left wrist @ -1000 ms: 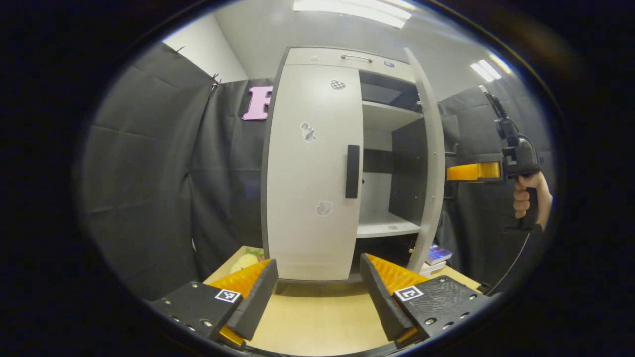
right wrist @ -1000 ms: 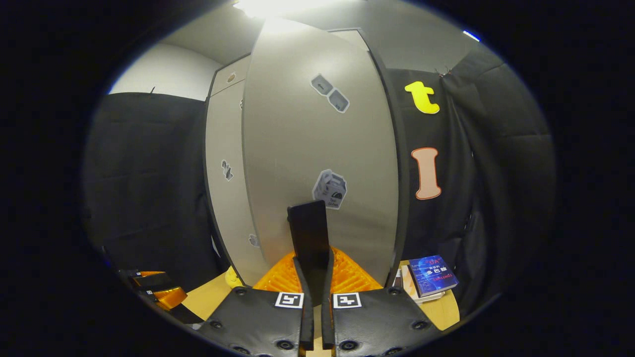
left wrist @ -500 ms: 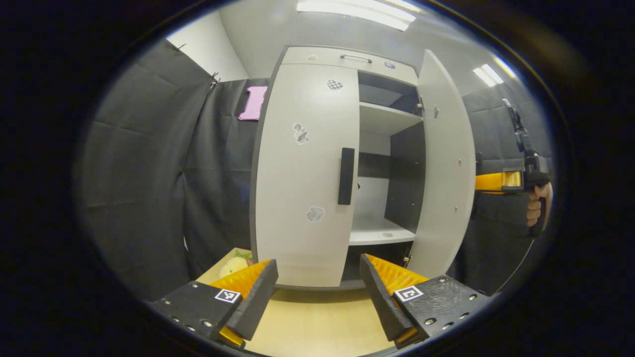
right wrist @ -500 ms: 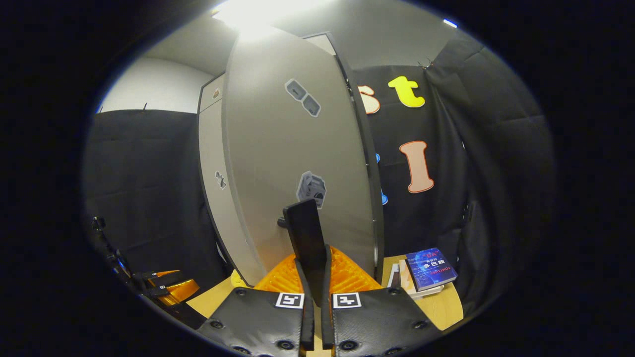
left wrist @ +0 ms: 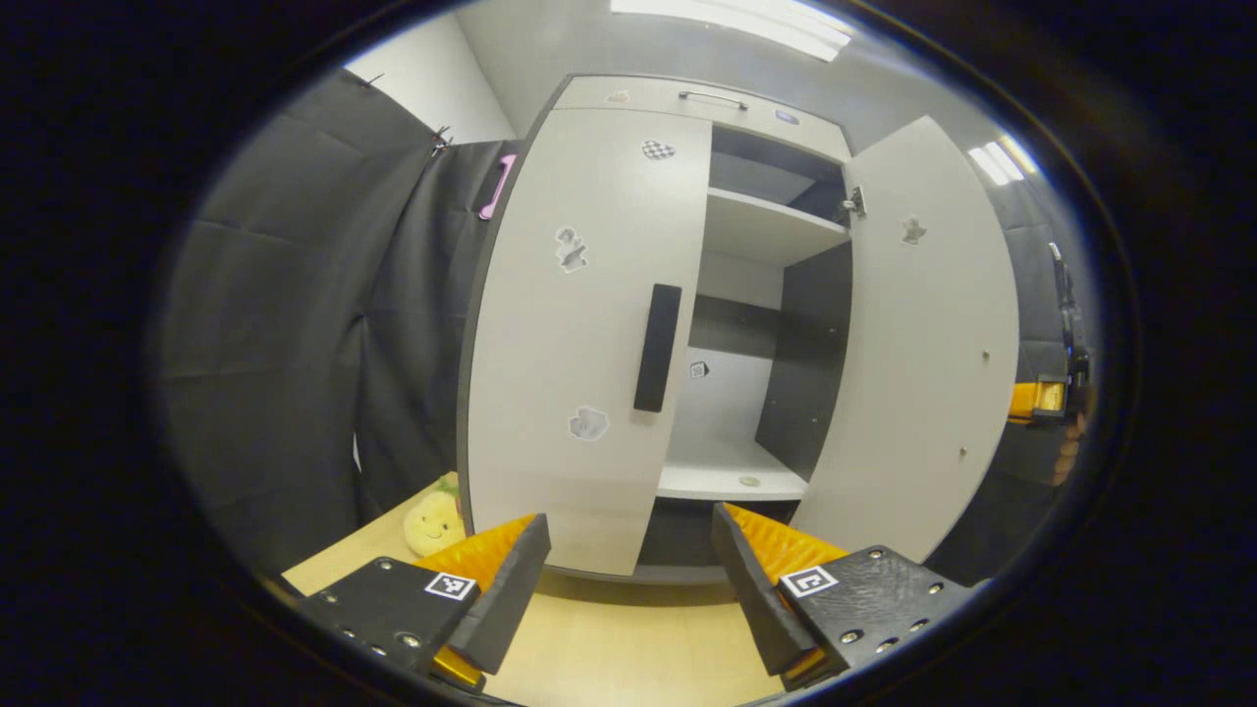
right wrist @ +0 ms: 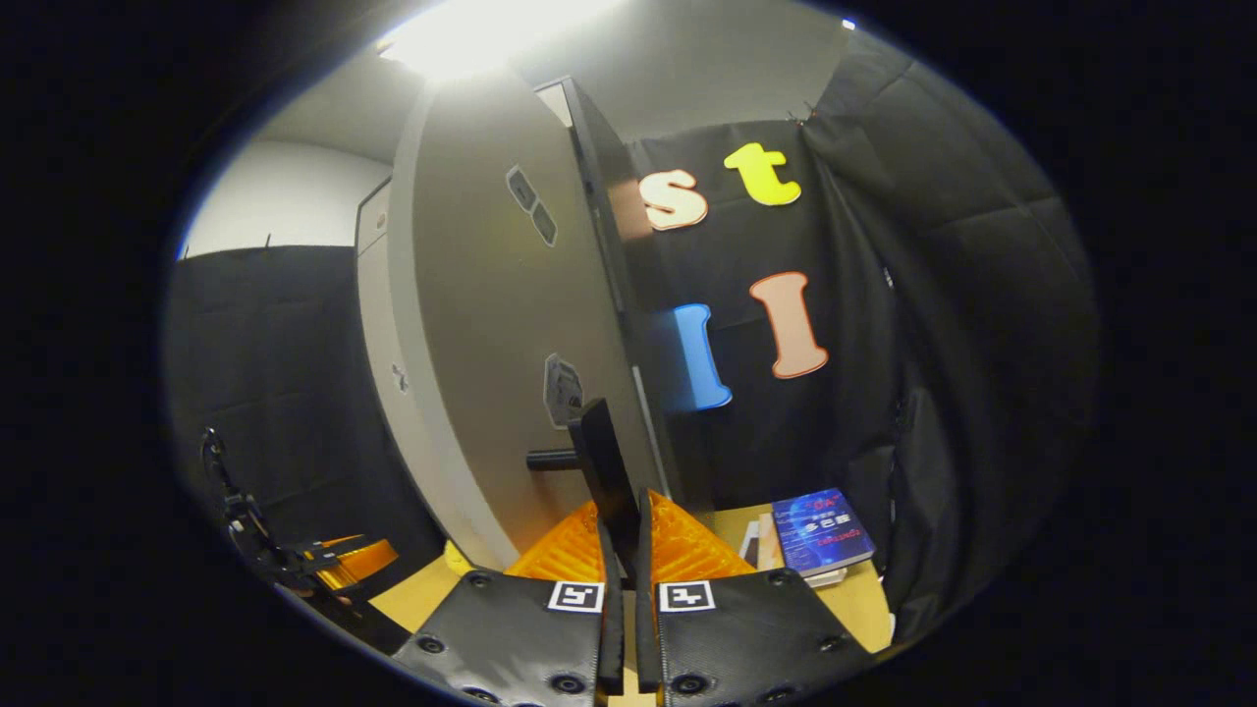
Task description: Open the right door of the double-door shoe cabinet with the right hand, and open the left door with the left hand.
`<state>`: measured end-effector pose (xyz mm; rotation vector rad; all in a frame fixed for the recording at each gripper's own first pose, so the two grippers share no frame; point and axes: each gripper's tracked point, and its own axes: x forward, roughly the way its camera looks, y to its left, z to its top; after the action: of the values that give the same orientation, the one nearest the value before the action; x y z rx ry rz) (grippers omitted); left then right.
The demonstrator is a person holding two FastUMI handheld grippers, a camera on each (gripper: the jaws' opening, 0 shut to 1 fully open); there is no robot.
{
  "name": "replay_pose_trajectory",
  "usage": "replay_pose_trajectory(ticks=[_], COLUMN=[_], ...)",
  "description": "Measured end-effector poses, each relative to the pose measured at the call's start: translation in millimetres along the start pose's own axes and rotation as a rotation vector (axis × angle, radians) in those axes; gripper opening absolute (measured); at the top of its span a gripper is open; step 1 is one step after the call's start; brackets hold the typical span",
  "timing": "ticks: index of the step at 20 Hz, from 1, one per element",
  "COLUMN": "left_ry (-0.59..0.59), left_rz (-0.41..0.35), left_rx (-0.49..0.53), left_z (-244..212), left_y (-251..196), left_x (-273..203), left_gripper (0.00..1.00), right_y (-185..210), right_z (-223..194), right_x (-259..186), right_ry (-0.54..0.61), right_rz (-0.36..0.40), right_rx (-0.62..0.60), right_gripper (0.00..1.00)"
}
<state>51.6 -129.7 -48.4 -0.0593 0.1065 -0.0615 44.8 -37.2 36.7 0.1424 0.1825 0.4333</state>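
Tabletop scene: right hand-held gripper (right wrist: pixel 622 550) clamps door handle (right wrist: pixel 607 471).

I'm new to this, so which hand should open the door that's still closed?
Left. The left hand-held gripper is open and faces that door's handle; the right hand-held gripper is clamped on the open door's handle.

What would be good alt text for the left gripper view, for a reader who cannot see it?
A pale shoe cabinet stands on a wooden table, its right door swung wide open and its left door shut, dark handle untouched. The open left tool points at it from below, holding nothing.
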Motion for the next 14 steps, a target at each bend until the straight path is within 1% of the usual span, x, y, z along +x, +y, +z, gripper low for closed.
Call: replay_pose_trajectory(ticks=[2,4,5,6,8,10,14], left_ry=[0.016,0.005,0.007,0.011,0.005,0.002,0.008], left_rz=[0.034,0.076,0.100,0.126,0.160,0.156,0.111], left_rx=[0.011,0.007,0.006,0.008,0.000,-0.011,0.031], left_z=[-3,-1,-3,-3,-1,-1,5], left_y=[-3,-3,-2,0,2,-1,7], left_x=[0,-2,-3,-5,-12,-19,-26], left_gripper=[0.96,0.96,0.96,0.96,0.96,0.96,0.96], right_y=[-4,-3,-2,-2,-4,-3,-4], right_z=[6,5,4,4,5,4,3], right_x=[0,-1,-1,-1,-2,-2,-3], right_ry=[-0.013,-0.006,-0.001,0.004,0.006,0.012,0.005], right_rz=[0.020,0.029,0.039,0.047,0.046,0.039,-0.057], right_rx=[-0.056,-0.084,-0.095,-0.097,-0.109,-0.113,-0.127], right_gripper=[0.07,0.06,0.03,0.07,0.06,0.07,0.07])
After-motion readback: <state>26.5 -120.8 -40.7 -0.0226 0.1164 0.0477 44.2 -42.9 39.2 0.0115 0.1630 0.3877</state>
